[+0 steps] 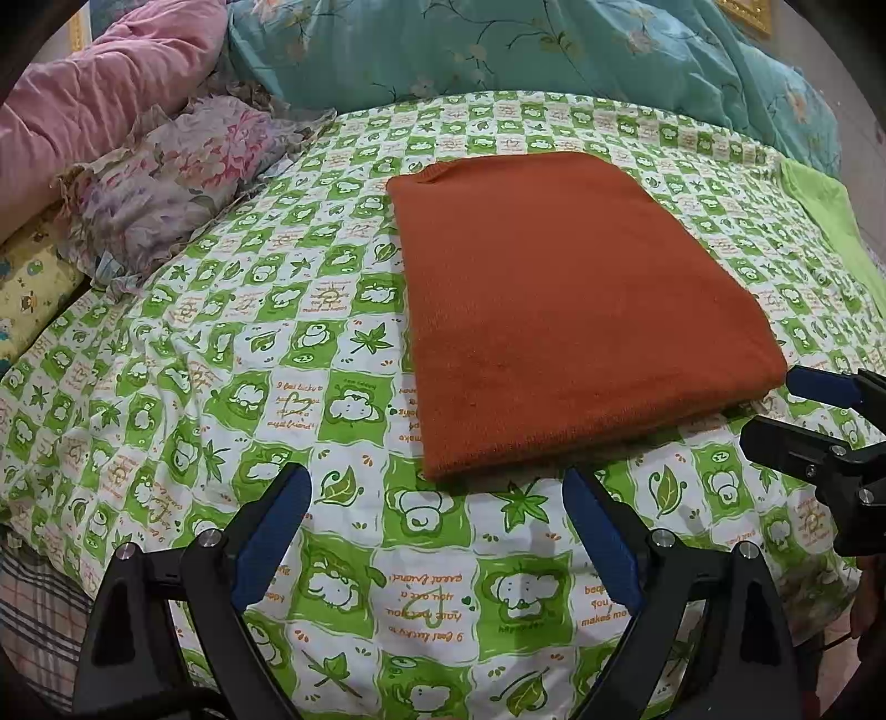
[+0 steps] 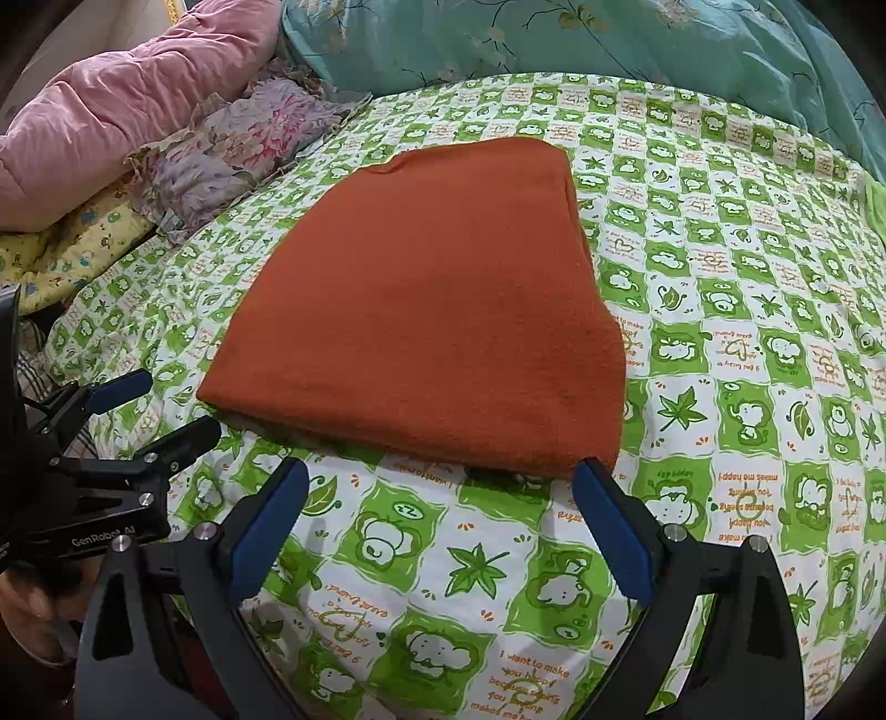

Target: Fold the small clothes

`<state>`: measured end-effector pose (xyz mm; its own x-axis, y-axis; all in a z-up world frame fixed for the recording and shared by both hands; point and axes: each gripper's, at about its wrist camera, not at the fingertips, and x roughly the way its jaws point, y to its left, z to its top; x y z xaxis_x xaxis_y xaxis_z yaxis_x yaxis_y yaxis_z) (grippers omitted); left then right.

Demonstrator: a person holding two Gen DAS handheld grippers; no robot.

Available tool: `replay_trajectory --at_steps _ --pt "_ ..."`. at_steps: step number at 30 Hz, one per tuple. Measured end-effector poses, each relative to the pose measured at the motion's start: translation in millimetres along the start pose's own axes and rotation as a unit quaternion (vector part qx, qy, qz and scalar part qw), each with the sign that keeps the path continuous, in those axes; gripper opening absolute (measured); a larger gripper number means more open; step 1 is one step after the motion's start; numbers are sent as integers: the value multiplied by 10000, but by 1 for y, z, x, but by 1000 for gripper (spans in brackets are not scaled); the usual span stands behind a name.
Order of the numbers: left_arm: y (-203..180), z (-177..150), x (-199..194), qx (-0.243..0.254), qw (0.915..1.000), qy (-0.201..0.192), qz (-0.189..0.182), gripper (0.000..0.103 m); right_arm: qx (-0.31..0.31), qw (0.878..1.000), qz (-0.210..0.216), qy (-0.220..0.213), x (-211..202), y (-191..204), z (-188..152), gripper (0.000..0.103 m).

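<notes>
A rust-orange garment (image 1: 565, 299) lies folded into a flat rectangle on the green-and-white checked bedsheet (image 1: 232, 365). It also shows in the right wrist view (image 2: 432, 310). My left gripper (image 1: 437, 482) is open and empty, just short of the garment's near edge. My right gripper (image 2: 440, 476) is open and empty, its right fingertip (image 2: 595, 476) close to the garment's near right corner. The right gripper also shows at the right edge of the left wrist view (image 1: 775, 410). The left gripper shows at the left of the right wrist view (image 2: 166, 410).
A pink quilt (image 1: 94, 94), a floral pillow (image 1: 183, 183) and a yellow patterned pillow (image 1: 27, 293) lie at the left. A teal floral duvet (image 1: 526, 50) is bunched at the back. A light green cloth (image 1: 830, 221) lies at the far right.
</notes>
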<state>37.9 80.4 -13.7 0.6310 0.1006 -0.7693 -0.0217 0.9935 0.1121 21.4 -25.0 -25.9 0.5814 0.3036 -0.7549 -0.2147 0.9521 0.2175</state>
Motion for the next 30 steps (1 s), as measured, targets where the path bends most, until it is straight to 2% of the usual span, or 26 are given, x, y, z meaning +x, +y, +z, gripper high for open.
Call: replay_trajectory --at_steps 30 --pt "-3 1 -5 51 10000 -57 -17 94 19 10000 9 -54 -4 4 1 96"
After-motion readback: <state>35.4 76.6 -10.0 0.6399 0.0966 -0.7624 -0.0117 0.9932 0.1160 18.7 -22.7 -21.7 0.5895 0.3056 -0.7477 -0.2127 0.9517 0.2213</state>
